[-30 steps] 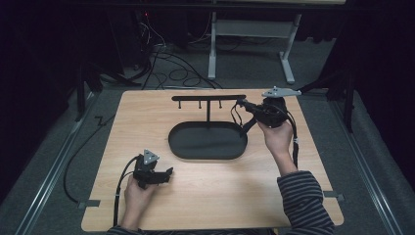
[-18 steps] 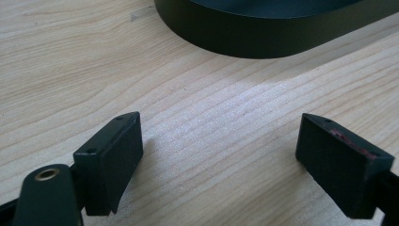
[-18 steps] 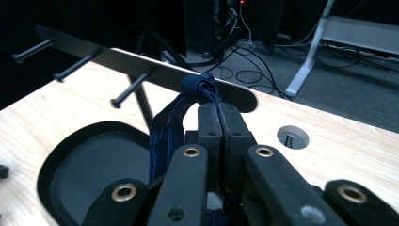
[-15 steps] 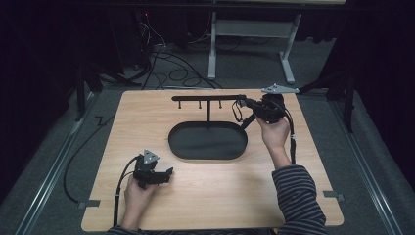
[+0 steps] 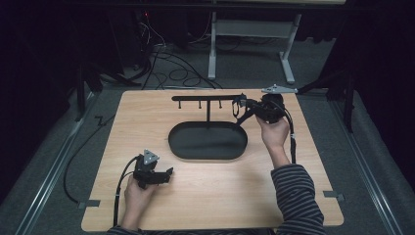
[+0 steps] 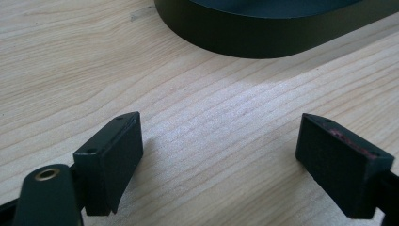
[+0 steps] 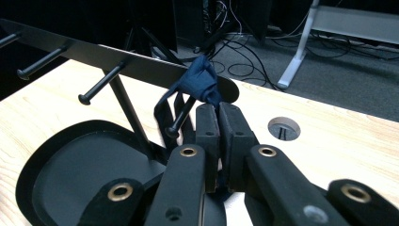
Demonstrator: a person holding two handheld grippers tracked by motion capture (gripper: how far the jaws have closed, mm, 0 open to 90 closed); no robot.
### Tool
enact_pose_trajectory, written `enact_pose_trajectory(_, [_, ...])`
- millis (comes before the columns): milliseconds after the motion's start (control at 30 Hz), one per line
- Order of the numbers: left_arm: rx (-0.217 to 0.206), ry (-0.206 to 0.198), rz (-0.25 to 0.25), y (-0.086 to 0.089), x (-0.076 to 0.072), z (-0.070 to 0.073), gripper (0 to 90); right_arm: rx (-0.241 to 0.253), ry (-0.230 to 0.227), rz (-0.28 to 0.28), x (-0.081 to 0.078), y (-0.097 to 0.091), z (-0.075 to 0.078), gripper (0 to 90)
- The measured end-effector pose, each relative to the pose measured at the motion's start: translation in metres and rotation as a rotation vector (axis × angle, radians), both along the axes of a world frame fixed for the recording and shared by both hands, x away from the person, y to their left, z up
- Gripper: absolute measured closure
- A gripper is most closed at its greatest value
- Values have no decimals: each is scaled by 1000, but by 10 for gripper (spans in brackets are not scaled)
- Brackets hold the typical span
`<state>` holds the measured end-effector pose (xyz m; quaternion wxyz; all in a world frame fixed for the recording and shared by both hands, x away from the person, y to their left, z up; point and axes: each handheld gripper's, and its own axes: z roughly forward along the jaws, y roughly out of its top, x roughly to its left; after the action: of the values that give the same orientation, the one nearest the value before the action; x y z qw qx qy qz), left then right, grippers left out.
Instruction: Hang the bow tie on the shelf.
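Pinching the dark blue hair tie (image 7: 200,77) in your right gripper (image 7: 217,110), you hold its loop over the rack's end peg (image 7: 181,117); your left gripper's (image 6: 221,160) fingers rest wide on the desk (image 6: 188,117).

I see both grippers built in matte black. The left gripper (image 5: 169,172) wears a grey three-cornered plate on top, and a black cable trails from it toward six o'clock. Its fingers (image 6: 110,160) are blocky, wedge-shaped pads with small screw holes; the one at three o'clock shows a reddish strip on its face. The right gripper (image 7: 219,110) has brass-ringed pivots on its linkage bars. My right sleeve (image 5: 298,196) is dark with thin pale stripes.
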<state>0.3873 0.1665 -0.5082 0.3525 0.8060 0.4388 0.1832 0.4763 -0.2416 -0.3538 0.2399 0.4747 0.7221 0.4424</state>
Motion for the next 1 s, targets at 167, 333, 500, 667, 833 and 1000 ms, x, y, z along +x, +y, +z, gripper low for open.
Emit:
enact_pose_trajectory(167, [1, 0, 0, 0, 0, 0, 157, 6, -1, 2, -1, -1, 1, 884])
enact_pose_trajectory(333, [1, 1, -1, 0, 0, 0, 157, 16, -3, 6, -3, -4, 3, 863])
enact_pose_trajectory(500, [1, 0, -2, 0, 0, 0, 157, 15, -17, 8, -8, -7, 7, 841])
enact_pose_trajectory(667, [-1, -1, -1, 0, 0, 0, 157, 10, -38, 17, -16, -11, 11, 840])
enact_pose_trajectory(833, [-1, -1, 0, 0, 0, 0, 157, 29, -36, 21, -22, -18, 12, 821])
enact_pose_trajectory(1000, [-1, -1, -1, 0, 0, 0, 157, 34, -27, 21, -28, -23, 8, 810])
